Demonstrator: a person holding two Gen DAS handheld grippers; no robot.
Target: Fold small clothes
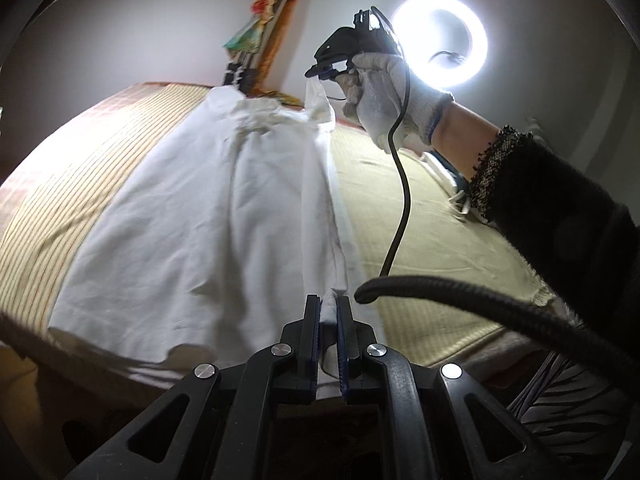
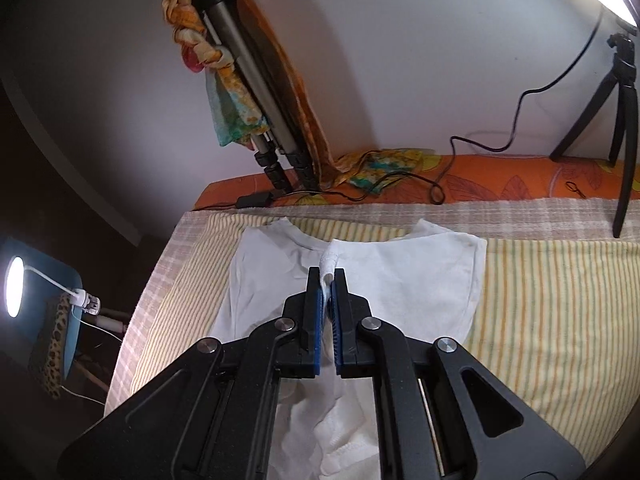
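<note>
Obstacles: folded tripod [image 2: 256, 120] leaning on the far wall; small tripod [image 2: 622, 120] standing far right; black cable [image 2: 400, 184] trailing along the far edge. Passable: bare striped cloth [image 2: 560, 320] right of the white garment [image 2: 400, 280].

A white sleeveless garment [image 2: 400, 280] lies spread on the striped bed cover, creased, neckline toward the wall. One long edge [image 1: 320, 200] is lifted off the bed, stretched taut between its two raised ends.
</note>
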